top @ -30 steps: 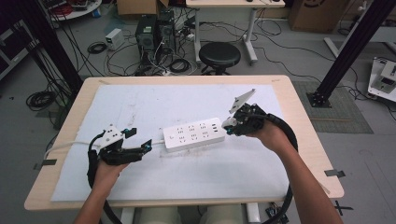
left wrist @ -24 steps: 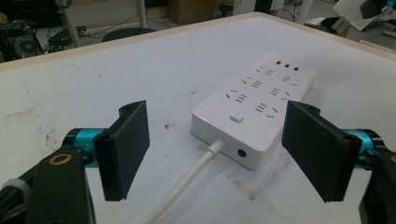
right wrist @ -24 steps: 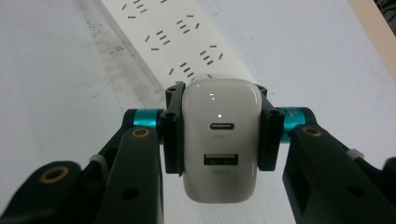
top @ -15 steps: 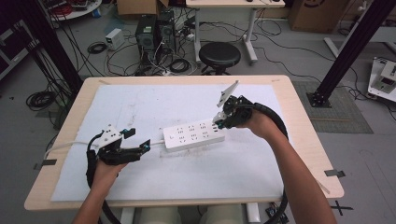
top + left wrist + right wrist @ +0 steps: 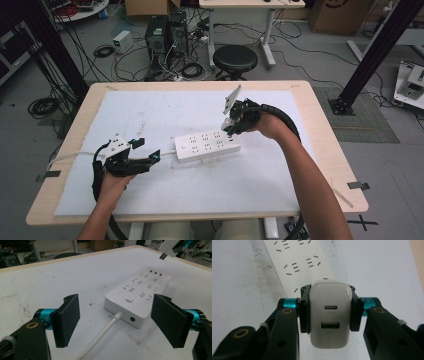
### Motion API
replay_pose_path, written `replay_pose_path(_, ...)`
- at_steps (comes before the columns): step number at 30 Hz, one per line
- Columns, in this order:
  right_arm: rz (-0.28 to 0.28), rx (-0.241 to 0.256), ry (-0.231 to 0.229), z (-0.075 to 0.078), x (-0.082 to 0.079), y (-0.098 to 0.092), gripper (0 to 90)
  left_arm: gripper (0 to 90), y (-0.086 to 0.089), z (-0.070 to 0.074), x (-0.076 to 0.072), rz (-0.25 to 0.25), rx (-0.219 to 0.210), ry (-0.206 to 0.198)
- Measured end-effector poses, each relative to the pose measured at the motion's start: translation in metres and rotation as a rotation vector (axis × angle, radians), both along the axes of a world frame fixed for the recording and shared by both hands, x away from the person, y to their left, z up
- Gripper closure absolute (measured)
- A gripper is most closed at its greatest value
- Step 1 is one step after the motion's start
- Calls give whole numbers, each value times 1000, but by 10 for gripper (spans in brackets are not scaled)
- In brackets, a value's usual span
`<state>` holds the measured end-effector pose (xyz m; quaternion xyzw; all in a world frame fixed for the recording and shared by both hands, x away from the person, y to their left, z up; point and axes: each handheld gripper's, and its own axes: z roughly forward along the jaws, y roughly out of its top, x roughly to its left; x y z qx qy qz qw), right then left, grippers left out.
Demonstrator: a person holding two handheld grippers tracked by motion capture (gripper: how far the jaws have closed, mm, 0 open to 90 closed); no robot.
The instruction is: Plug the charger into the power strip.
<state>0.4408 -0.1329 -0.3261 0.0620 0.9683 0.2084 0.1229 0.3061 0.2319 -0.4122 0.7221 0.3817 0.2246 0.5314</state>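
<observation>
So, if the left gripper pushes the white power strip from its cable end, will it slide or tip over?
The power strip would probably slide, not tip: it lies flat and low on the white mat. Its smooth plastic shell looks slippery, so it may turn under an off-centre push. The white cable looks bendable and would likely just trail along.

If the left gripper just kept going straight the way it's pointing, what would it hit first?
Most likely the white power strip: the left gripper, jaws wide open, points at the strip's near end, where its white cord comes out. The cord lies between the jaws, so they might brush it first.
</observation>
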Motion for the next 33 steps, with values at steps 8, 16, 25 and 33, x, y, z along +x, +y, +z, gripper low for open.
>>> replay_pose_path(8, 56, -48, -8, -3, 11, 10, 632, 234, 1, -1, 2, 3, -6, -5)
replay_pose_path(16, 116, -109, 19, -9, 24, 27, 631, 234, 3, -1, 3, 6, -14, -3)
replay_pose_path(25, 161, -141, 53, -18, 31, 36, 632, 234, 5, -2, 4, 10, -11, -2)
replay_pose_path(33, 226, -177, 75, -29, 32, 43, 632, 234, 4, -3, 4, 8, -5, 2)
